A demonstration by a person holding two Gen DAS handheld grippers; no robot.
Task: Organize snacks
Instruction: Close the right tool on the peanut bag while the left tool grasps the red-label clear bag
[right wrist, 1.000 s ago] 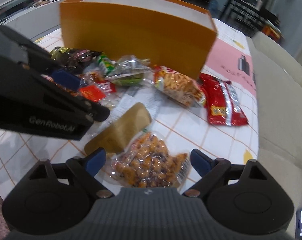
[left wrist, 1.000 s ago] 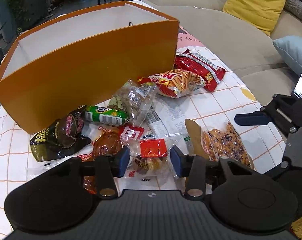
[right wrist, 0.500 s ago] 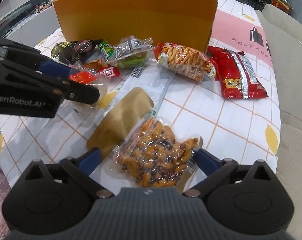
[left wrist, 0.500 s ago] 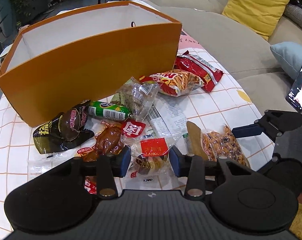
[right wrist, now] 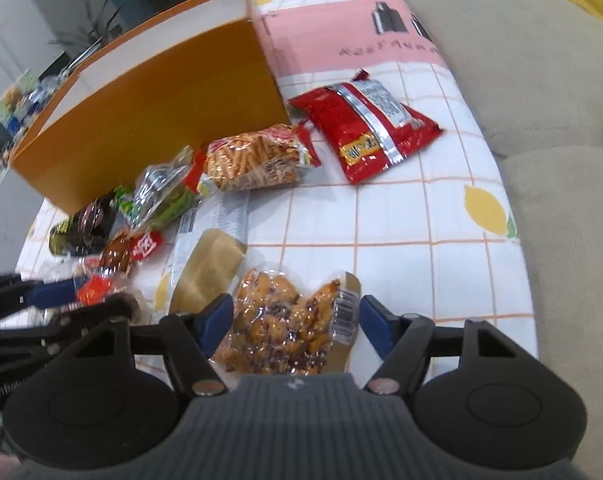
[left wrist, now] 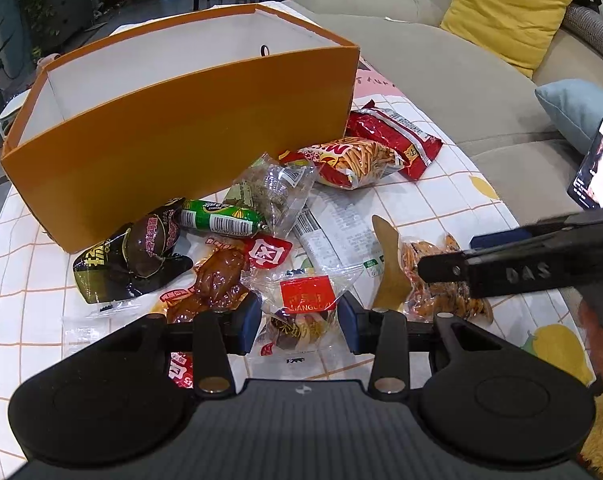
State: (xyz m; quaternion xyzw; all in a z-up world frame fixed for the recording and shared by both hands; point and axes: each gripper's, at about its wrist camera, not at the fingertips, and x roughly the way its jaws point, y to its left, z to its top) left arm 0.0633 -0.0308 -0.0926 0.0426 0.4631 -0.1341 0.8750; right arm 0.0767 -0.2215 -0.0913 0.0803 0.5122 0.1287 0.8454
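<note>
Snack packets lie scattered on a checked tablecloth in front of an open orange box (left wrist: pixel 181 136) (right wrist: pixel 161 120). My left gripper (left wrist: pixel 297 322) has its pads against both sides of a clear packet with a red label (left wrist: pixel 305 300), which rests low over the cloth. My right gripper (right wrist: pixel 295 320) straddles a clear packet of orange-brown fried snacks (right wrist: pixel 285 320). Its jaws are closing and the pads stand just off the packet's edges. From the left wrist view, the right gripper's fingers (left wrist: pixel 501 272) reach in from the right over that packet (left wrist: pixel 433 280).
A red bag (left wrist: pixel 393 136), a stick-snack bag (left wrist: pixel 353 160), a green sausage (left wrist: pixel 217 220), a dark packet (left wrist: pixel 133 256) and a tan pouch (left wrist: pixel 389 272) lie around. A sofa with a yellow cushion (left wrist: pixel 505 8) and a phone (left wrist: pixel 597 172) borders the table's right edge.
My right gripper has rolled and shifted sideways over the fried-snack packet, and its jaws have narrowed around it. The left gripper has stayed put with the red-label packet between its pads.
</note>
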